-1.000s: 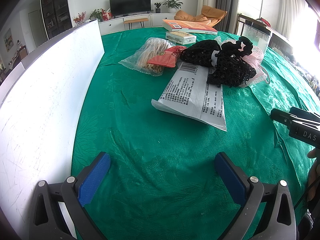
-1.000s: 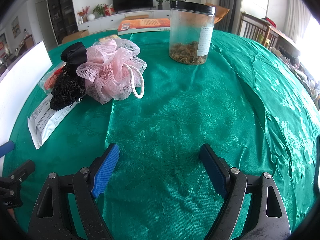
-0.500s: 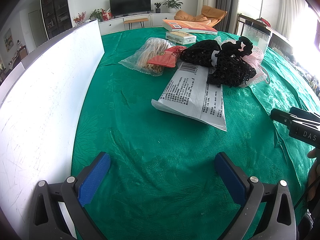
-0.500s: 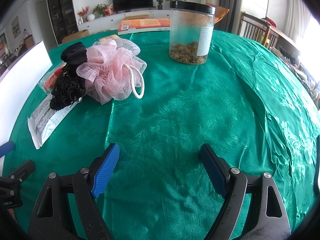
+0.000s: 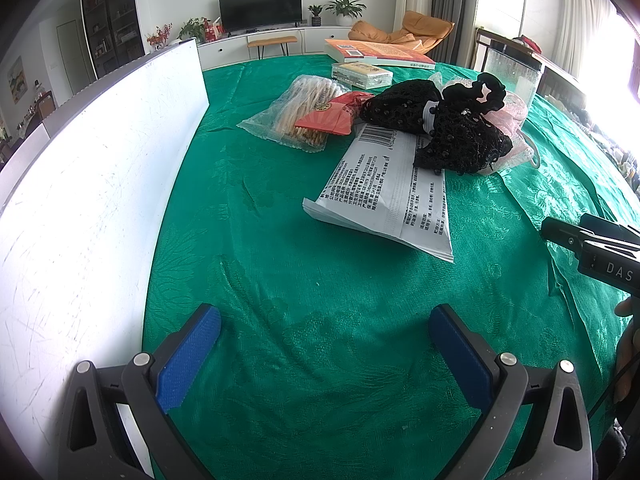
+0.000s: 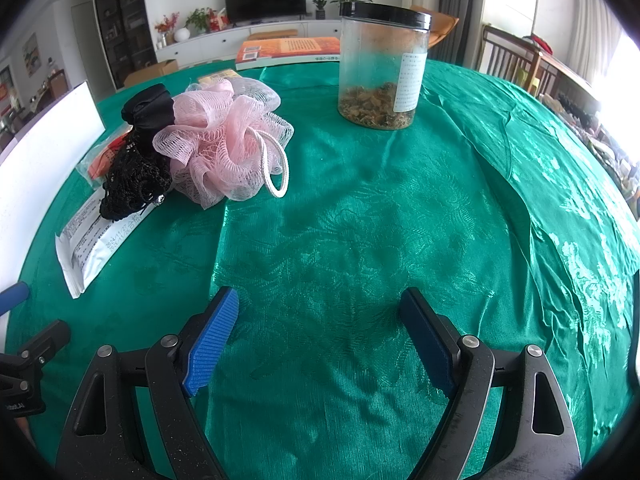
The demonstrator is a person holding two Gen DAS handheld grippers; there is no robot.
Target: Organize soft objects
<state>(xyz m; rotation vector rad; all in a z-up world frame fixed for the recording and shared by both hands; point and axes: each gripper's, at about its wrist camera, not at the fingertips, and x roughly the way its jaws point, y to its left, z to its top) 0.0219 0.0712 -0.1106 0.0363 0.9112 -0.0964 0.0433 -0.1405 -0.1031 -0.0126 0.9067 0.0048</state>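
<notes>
A glossy green cloth (image 6: 400, 208) with woven pattern covers the counter. The pouf (image 6: 224, 148) is pink plastic mesh, the black bundle (image 5: 452, 136) beaded lace. The packet (image 5: 384, 192) looks matt; the jar (image 6: 382, 76) is clear plastic. Claw pads (image 6: 212, 344) are ribbed blue.

My left gripper (image 5: 325, 350) is showing two black plastic arms with triangular cut-outs, each ending in a ribbed blue pad and carrying two silver screw heads. My right gripper (image 6: 319, 338) is wearing the same black frame, blue ribbed pads and silver screws, with fine dust speckling its arms. Seen beyond the left gripper, the right one's black side is displaying white letters "DAS", and a thin black cable is trailing beneath it.
</notes>
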